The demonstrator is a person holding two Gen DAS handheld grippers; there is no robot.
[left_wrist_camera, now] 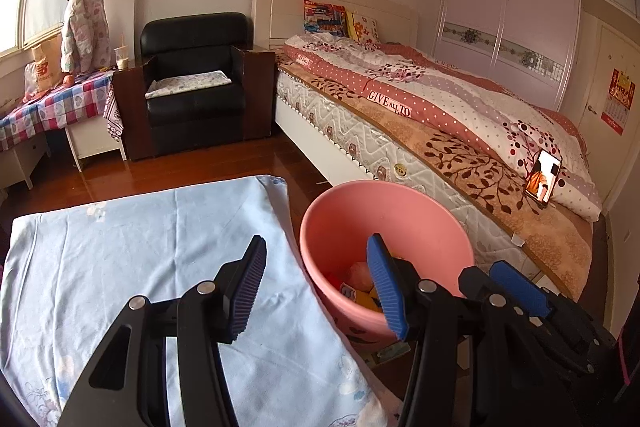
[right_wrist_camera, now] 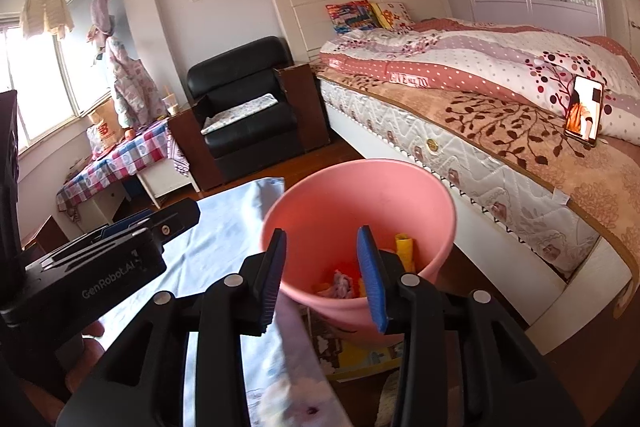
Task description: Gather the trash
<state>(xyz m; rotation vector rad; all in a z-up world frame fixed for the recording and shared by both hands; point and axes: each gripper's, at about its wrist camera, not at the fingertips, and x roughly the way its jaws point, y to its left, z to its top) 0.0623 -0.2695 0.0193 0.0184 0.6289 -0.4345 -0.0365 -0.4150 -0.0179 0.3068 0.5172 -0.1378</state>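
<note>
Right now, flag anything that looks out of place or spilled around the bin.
Nothing spilled: the trash sits inside the pink bin. One oddity: a lit phone is propped upright on the bed's edge.

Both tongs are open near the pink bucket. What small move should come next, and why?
Probably draw both tongs back from the pink bucket. The left tongs and right tongs are open and empty, trash already lies inside, and the blue cloth shows no more.

Black armchair [left_wrist_camera: 196, 83] against the far wall, right beside a bed [left_wrist_camera: 440, 115]. Phone [left_wrist_camera: 543, 179] propped up on the bed, screen lit. Pale blue cloth [left_wrist_camera: 140, 267] spread in front.
</note>
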